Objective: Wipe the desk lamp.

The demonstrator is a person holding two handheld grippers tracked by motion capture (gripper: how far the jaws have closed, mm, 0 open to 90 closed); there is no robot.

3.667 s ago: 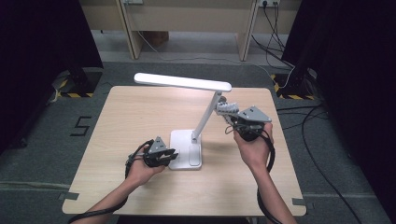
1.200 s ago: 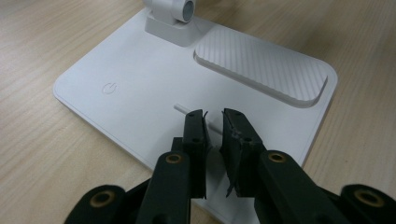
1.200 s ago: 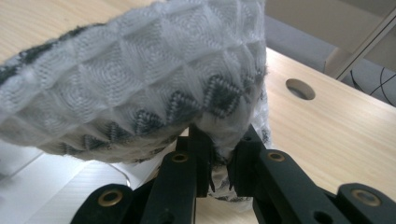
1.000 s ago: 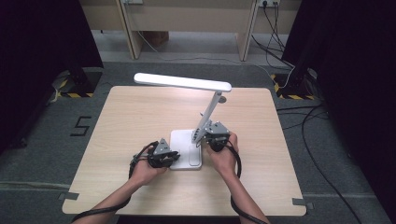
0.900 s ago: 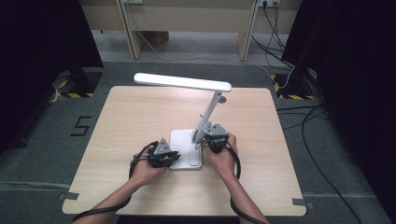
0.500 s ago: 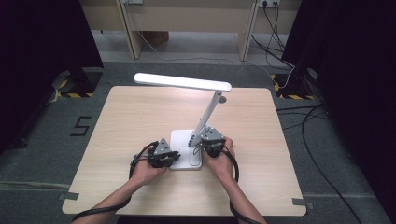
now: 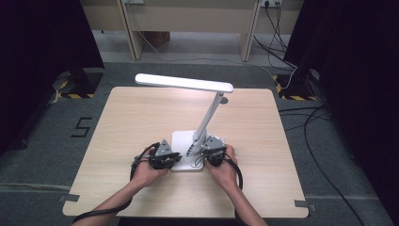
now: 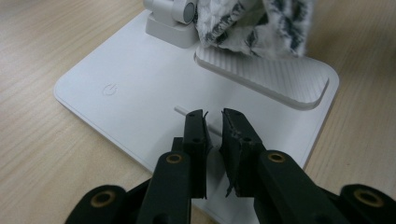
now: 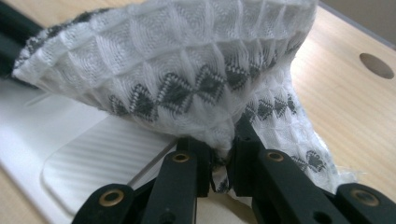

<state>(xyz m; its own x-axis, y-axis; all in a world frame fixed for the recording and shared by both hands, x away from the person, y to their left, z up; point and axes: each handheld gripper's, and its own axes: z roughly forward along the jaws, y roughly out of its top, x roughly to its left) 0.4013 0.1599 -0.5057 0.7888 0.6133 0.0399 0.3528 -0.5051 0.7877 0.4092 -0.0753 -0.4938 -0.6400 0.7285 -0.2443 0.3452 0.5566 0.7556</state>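
Power symbol point(image 8: 109, 89) on lamp base point(image 8: 140, 112)

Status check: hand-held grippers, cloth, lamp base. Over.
Right hand-held gripper clamps cloth over ribbed pad. Left hand-held gripper shut, on lamp base. Nothing blocking.

A pale wooden table point(image 7: 141, 117) stands on grey carpet point(image 7: 47, 155). Left of it, a white "5" point(image 7: 82, 127) is marked on the carpet. Grey tape point(image 7: 69, 197) lies on the floor by the near left corner, and another piece point(image 7: 301, 204) by the near right corner. Yellow-and-black strips lie beyond the far left corner point(image 7: 70, 95) and the far right corner point(image 7: 289, 97). Black cables point(image 7: 320, 122) run over the floor on the right. Dark curtains hang at left point(image 7: 42, 37) and right point(image 7: 357, 70). Far off stands a beige desk point(image 7: 129, 28) with a box point(image 7: 157, 37) under it. The tabletop has a round hole point(image 9: 376, 65).
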